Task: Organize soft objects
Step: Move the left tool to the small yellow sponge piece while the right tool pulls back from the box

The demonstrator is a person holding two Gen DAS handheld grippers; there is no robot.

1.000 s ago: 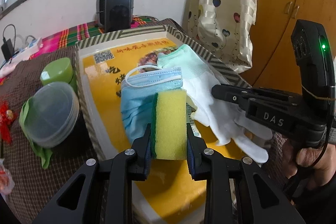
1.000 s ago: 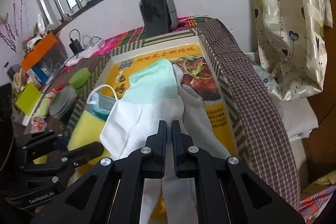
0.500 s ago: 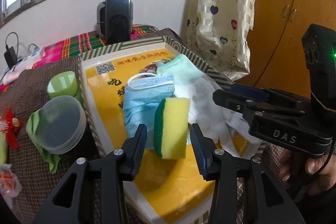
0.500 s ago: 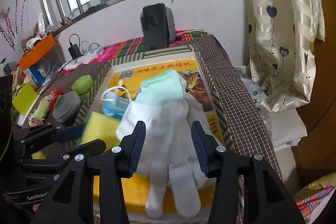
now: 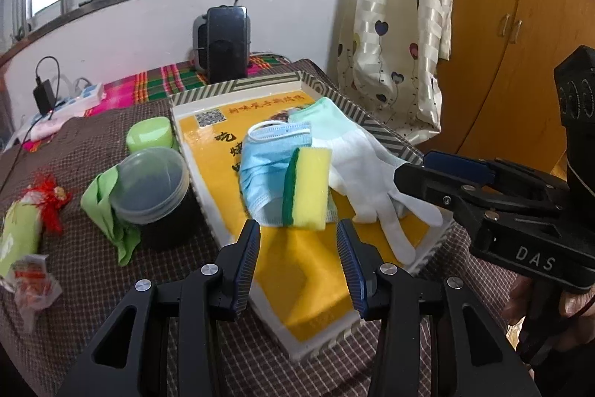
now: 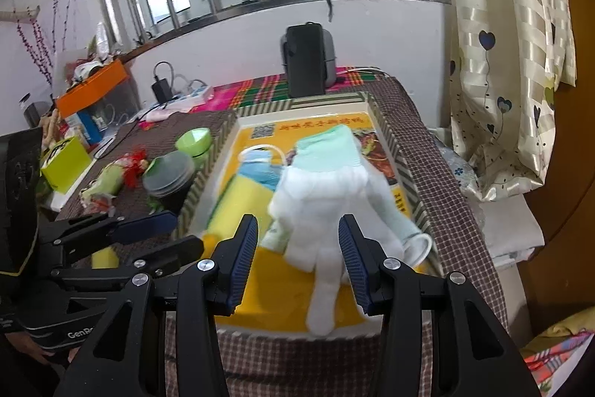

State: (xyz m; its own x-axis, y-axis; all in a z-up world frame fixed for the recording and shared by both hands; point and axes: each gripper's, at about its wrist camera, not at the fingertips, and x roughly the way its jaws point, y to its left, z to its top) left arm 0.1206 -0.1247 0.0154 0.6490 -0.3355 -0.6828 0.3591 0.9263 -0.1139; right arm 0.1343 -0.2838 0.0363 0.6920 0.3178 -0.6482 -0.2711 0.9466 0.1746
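Observation:
A yellow-and-green sponge (image 5: 306, 186) lies on a blue face mask (image 5: 262, 164) in the yellow tray (image 5: 308, 270). A white glove with a mint cuff (image 5: 366, 159) lies to their right. My left gripper (image 5: 297, 259) is open and empty, just short of the sponge. My right gripper (image 6: 295, 259) is open and empty, above the white glove (image 6: 327, 196). The sponge (image 6: 238, 199) and the mask (image 6: 260, 170) lie left of the glove in the right wrist view. The right gripper shows at the right of the left wrist view (image 5: 446, 173).
Left of the tray stand a dark jar with a clear lid (image 5: 150, 185), a green cloth (image 5: 108, 211) and a green cup (image 5: 148, 134). A black device (image 5: 227, 43) stands at the back wall. Snack packets (image 5: 26, 237) lie at the far left. A curtain (image 5: 401, 25) hangs to the right.
Both grippers have opened and drawn back. The left one let go of the sponge, which now lies on the mask. The right one let go of the glove, now on the tray.

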